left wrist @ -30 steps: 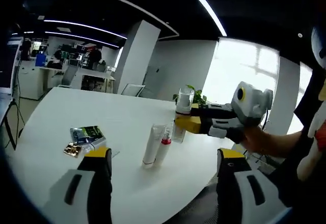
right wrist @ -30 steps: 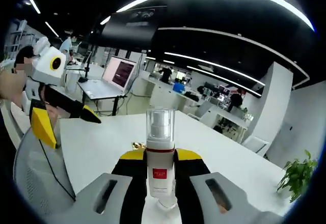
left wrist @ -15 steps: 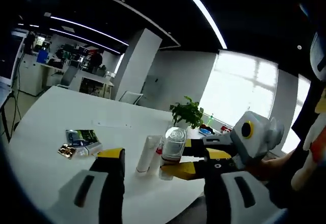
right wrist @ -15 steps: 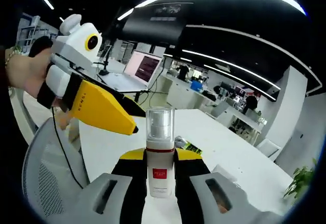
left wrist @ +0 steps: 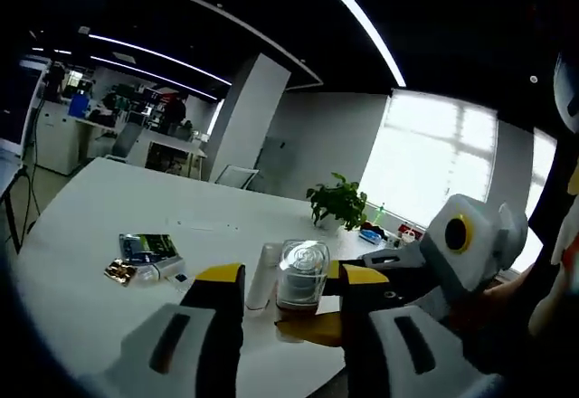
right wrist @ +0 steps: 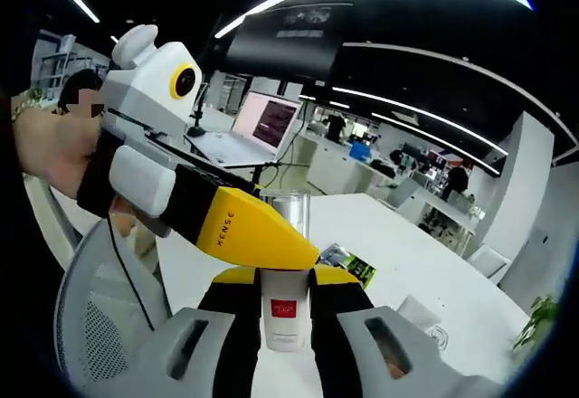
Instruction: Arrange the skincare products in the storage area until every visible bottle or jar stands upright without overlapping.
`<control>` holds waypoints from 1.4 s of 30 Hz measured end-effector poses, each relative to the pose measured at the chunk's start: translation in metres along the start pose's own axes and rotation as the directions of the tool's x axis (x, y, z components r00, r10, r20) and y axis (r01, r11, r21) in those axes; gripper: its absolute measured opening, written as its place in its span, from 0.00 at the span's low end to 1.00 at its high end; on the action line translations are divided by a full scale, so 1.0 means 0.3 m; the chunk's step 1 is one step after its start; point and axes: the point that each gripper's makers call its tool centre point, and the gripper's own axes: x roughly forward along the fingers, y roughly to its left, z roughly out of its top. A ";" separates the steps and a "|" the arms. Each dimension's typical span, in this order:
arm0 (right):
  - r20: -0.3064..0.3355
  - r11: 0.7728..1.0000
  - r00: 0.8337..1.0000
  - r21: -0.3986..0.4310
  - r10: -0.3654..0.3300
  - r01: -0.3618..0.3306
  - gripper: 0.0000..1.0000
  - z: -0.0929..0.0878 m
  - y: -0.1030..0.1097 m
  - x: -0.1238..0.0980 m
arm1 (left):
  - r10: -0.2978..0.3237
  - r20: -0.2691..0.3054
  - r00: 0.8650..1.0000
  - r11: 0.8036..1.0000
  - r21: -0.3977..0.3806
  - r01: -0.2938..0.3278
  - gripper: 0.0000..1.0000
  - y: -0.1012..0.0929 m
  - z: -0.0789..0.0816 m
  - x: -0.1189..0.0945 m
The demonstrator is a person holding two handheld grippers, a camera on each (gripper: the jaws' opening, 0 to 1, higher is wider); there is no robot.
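Clear-capped pump bottle [right wrist: 284, 312] pinched by right gripper [right wrist: 285, 282], left gripper [left wrist: 282, 279] spread around its cap

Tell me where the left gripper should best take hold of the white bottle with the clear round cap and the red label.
Probably the clear round cap, coming from the cap end. The right gripper is clamped on the white bottle at its lower body, so the upper part is what remains free. The left gripper has its open jaws on either side of that cap.
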 end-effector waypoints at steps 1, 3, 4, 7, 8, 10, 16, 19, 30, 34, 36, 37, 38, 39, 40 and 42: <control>0.000 1.000 1.000 0.000 0.001 -0.001 0.20 0.003 0.001 -0.001 | 0.001 -0.003 1.000 1.000 0.005 -0.001 0.30 -0.002 -0.003 0.001; -0.002 1.000 1.000 0.002 0.001 -0.001 0.20 0.006 0.003 -0.001 | -0.004 -0.013 1.000 1.000 0.010 0.004 0.29 -0.003 -0.009 0.002; -0.001 1.000 1.000 0.001 0.001 -0.001 0.20 0.008 0.003 -0.002 | -0.007 -0.016 1.000 1.000 0.009 0.008 0.30 -0.004 -0.010 0.001; -0.003 1.000 1.000 0.004 0.003 -0.003 0.20 0.008 0.005 0.001 | -0.007 -0.011 1.000 1.000 0.013 0.007 0.28 0.000 -0.006 0.000; -0.004 1.000 1.000 0.004 0.003 -0.003 0.20 0.007 0.006 0.001 | -0.006 -0.006 1.000 1.000 0.016 0.006 0.26 0.002 -0.003 0.000; -0.006 1.000 1.000 0.007 0.003 -0.003 0.20 0.006 0.005 0.001 | -0.002 0.000 1.000 1.000 0.030 0.002 0.22 0.005 0.000 -0.001; -0.007 1.000 1.000 0.022 0.001 0.000 0.20 0.006 0.002 -0.003 | -0.009 0.000 1.000 0.999 0.037 0.009 0.19 0.002 -0.001 -0.001; -0.011 1.000 1.000 0.025 -0.002 0.002 0.20 0.008 0.000 -0.002 | -0.034 0.008 0.999 0.998 0.059 0.034 0.14 -0.015 0.005 0.002; 0.067 0.992 0.994 0.084 0.085 -0.090 0.21 0.051 -0.003 -0.034 | -0.129 -0.038 0.991 0.992 -0.010 0.128 0.14 -0.016 0.044 -0.010; 0.081 0.981 0.985 0.110 0.154 -0.162 0.23 0.045 0.001 -0.055 | -0.188 -0.068 0.980 0.981 0.039 0.191 0.14 -0.045 0.066 -0.011; 0.059 0.974 0.978 0.095 0.200 -0.205 0.23 0.022 0.002 -0.070 | -0.225 -0.073 0.971 0.972 0.052 0.229 0.14 -0.061 0.085 -0.013; 0.070 0.971 0.973 0.088 0.218 -0.224 0.23 0.023 0.004 -0.074 | -0.236 -0.075 0.969 0.969 0.062 0.241 0.14 -0.067 0.093 -0.013; 0.062 0.963 0.966 0.089 0.251 -0.256 0.24 0.017 0.010 -0.085 | -0.255 -0.092 0.962 0.962 0.077 0.263 0.14 -0.074 0.098 -0.014; 0.063 0.962 0.965 0.086 0.255 -0.260 0.24 0.015 0.002 -0.090 | -0.258 -0.102 0.961 0.959 0.091 0.267 0.14 -0.075 0.099 -0.014; 0.068 0.957 0.959 0.076 0.276 -0.280 0.23 0.017 0.005 -0.097 | -0.265 -0.131 0.955 0.949 0.138 0.282 0.14 -0.080 0.099 -0.014; 0.078 0.942 0.943 0.069 0.323 -0.328 0.23 0.027 0.008 -0.118 | -0.286 -0.182 0.941 0.925 0.204 0.321 0.14 -0.098 0.096 -0.013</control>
